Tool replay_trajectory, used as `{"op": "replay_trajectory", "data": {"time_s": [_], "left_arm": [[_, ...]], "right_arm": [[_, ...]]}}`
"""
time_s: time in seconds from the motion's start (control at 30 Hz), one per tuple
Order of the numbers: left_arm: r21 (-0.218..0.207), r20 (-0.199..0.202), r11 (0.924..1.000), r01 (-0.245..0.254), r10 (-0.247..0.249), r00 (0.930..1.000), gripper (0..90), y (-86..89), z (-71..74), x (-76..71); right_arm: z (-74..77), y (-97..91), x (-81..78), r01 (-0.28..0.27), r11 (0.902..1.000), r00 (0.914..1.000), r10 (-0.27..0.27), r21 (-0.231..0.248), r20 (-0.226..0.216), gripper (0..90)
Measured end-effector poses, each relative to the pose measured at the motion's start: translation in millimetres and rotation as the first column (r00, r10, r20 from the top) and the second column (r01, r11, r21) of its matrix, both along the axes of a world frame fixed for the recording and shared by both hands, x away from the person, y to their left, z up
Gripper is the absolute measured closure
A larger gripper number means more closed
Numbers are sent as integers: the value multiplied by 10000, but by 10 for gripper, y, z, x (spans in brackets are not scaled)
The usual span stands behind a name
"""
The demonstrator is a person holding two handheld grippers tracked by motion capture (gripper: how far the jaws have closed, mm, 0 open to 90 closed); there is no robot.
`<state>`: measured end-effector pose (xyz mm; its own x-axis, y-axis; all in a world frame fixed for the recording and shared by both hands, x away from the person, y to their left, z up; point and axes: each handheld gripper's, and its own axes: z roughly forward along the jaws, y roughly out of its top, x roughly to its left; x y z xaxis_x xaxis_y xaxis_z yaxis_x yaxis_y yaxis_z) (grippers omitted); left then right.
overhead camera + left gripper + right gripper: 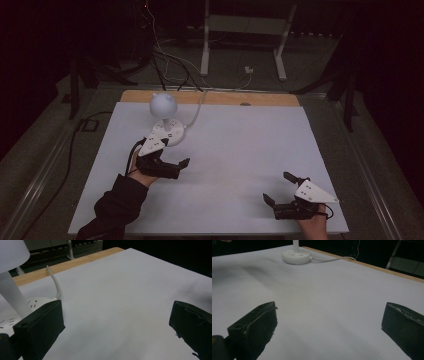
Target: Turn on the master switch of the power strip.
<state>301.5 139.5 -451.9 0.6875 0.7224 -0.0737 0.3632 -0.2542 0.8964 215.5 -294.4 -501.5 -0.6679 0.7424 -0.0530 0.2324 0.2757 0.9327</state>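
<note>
Left gripper (pixel 171 156) sits right by the lamp (pixel 165 120), jaws spread wide and empty, nothing between them. From the high view the lamp's round base (pixel 171 133) lies just beyond and a touch to the left of that claw, nearly under the grey plate; whether plate and base touch, I can't tell. In the left gripper view the base (pixel 37 302) shows just past the left jaw, with the white stem (pixel 11 295) rising off it and the shade (pixel 11 251) overhead. So the lamp is off the claw's left jaw, not between the two.

The stem stands upright, its long axis vertical, while the jaws lie low and point out across the white table (pixel 240 150). The cord (pixel 55 281) runs from the base away to the far edge.

Right gripper (pixel 284 188) is released too, jaws apart, holding nothing, well apart from the lamp; in its own view the base (pixel 296 256) sits far ahead and left of its jaws.

My call: the left hand is much the nearer, and a swing to its left would bring the stem between the jaws.
</note>
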Motion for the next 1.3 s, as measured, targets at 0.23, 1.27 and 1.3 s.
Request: {"op": "replay_trajectory", "data": {"time_s": [0.23,1.27,1.3], "left_arm": [[340,-26,9988,-362,363,9993,1,-87,-64,104],[1197,-513,9576,-2619,2694,9617,83,-323,-320,518],[1173,-517,9577,-2629,2703,9614,100,-325,-329,527]], "right_arm": [[-1,2,0,-56,10000,10000,56,8,-5,0],[-7,-4,6,-164,9998,9998,165,120,-84,0],[-7,-5,6,-162,9998,9998,164,125,-86,0]]}}
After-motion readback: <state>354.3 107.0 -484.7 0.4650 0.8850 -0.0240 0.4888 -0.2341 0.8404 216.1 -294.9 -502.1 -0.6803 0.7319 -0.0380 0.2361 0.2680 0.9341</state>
